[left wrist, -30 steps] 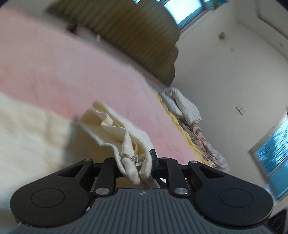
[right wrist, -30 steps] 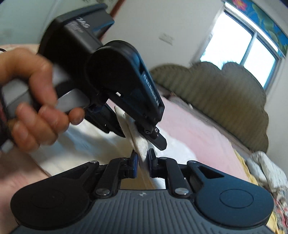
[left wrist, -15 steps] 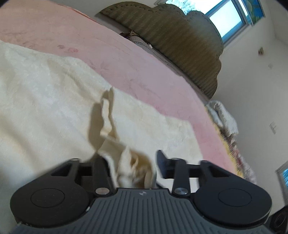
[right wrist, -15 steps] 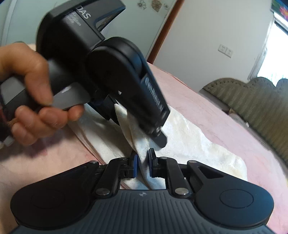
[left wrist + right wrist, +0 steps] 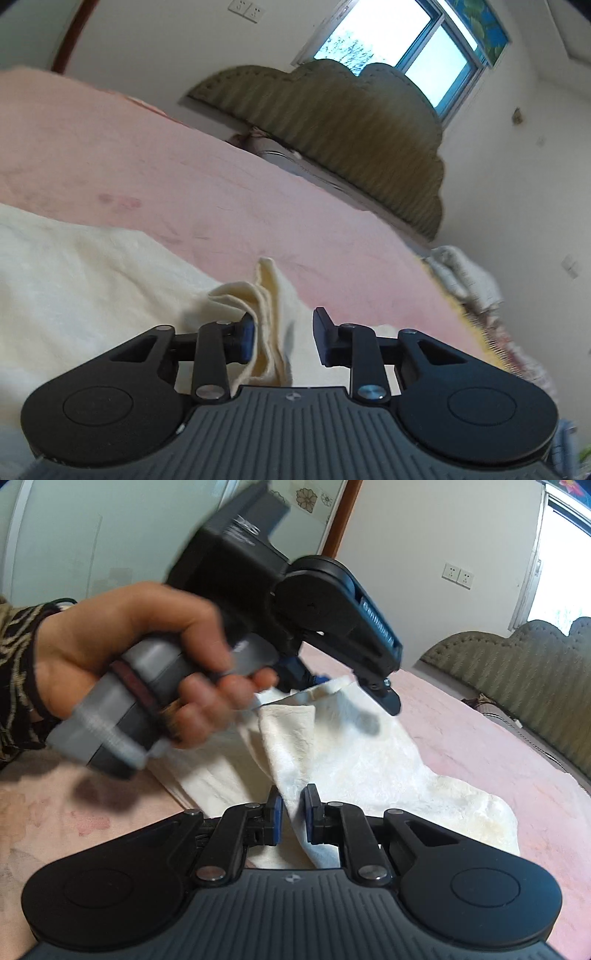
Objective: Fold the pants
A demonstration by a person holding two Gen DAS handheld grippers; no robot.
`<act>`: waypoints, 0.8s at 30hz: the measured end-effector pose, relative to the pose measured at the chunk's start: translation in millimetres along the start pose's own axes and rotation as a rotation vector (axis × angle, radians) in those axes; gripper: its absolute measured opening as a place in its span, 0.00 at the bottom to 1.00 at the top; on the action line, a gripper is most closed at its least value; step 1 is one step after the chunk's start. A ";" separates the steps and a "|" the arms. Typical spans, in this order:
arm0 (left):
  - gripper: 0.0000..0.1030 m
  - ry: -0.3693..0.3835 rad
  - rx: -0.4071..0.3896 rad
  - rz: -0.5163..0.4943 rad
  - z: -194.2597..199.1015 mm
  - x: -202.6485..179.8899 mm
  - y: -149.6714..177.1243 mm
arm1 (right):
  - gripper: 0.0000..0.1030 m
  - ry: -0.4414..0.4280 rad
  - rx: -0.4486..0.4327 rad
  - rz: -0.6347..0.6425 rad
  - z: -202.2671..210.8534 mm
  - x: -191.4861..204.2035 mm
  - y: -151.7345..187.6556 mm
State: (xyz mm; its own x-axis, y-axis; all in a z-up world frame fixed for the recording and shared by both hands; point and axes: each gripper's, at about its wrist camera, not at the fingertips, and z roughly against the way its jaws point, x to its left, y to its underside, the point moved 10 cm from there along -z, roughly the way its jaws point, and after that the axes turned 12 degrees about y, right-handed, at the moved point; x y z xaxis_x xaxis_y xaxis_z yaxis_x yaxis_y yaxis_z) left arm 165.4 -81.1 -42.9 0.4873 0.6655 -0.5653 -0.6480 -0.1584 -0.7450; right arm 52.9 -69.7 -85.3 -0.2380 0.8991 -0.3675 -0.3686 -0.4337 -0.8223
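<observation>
Cream pants lie on a pink bed, also in the left wrist view. My left gripper is open; a bunched fold of the pants rests against its left finger, clear of the right one. In the right wrist view the left gripper hangs over the pants, held by a hand. My right gripper is shut on an edge of the pants and lifts it slightly.
The pink bed spreads around the pants. An olive headboard stands at its far end under a window. Crumpled bedding lies at the bed's right side. A door frame is behind.
My left gripper has opened and let the fold of the pants go, after lowering it onto the spread cloth. My right gripper has kept its hold and come down toward the bed.
</observation>
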 end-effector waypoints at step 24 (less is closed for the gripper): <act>0.64 -0.175 -0.017 -0.222 14.8 -18.7 -20.0 | 0.17 0.078 0.240 -0.435 0.2 -152.1 56.6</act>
State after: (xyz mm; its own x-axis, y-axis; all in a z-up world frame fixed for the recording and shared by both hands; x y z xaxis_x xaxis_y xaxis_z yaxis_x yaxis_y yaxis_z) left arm 160.6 -79.6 -12.1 0.5070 0.8007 -0.3191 -0.5260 -0.0059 -0.8504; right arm 68.0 -231.0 -75.8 0.0480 0.9975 -0.0518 -0.6172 -0.0112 -0.7867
